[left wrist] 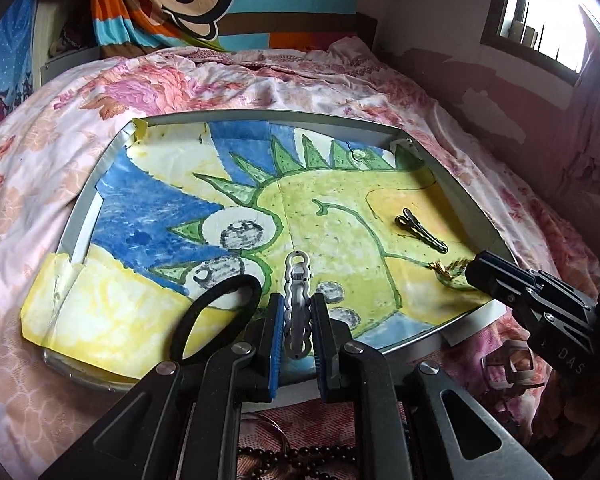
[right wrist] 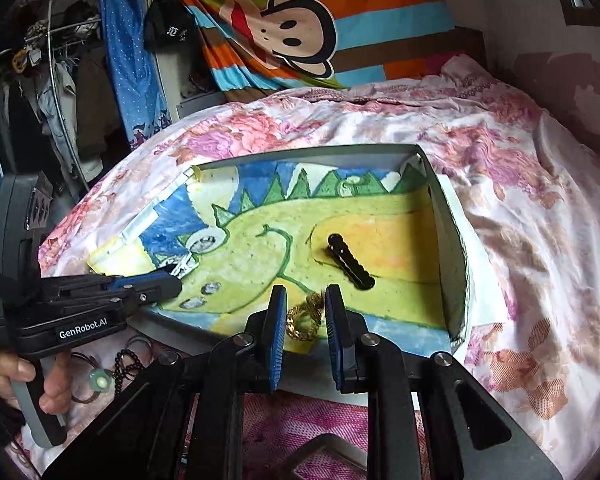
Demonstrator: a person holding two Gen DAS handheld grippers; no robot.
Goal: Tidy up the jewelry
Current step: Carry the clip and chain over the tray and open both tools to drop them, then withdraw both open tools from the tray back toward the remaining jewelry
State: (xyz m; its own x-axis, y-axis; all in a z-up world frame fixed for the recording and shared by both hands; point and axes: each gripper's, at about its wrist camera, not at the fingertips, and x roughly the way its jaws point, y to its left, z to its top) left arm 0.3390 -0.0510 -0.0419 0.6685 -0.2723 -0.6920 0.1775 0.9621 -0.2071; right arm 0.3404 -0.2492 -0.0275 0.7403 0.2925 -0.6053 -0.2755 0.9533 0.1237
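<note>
A shallow grey tray (left wrist: 452, 168) lined with a painted paper lies on the bed. My left gripper (left wrist: 296, 312) has a silver wavy hair clip (left wrist: 297, 280) between its pads; the pads seem to stand slightly off it. A black hair tie (left wrist: 216, 312) lies beside its left finger. My right gripper (right wrist: 305, 312) is open around a gold chain (right wrist: 304, 320) resting on the tray's front; the chain also shows in the left wrist view (left wrist: 448, 270). A dark hair clip (right wrist: 350, 258) lies further in, also seen from the left wrist (left wrist: 420, 230).
The floral bedspread (right wrist: 500, 160) surrounds the tray (right wrist: 448, 208). Dark bead strings (left wrist: 300, 460) lie in front of the tray; beads and a green-stone hair tie (right wrist: 100, 380) show by the hand. A striped monkey cloth (right wrist: 300, 32) hangs behind.
</note>
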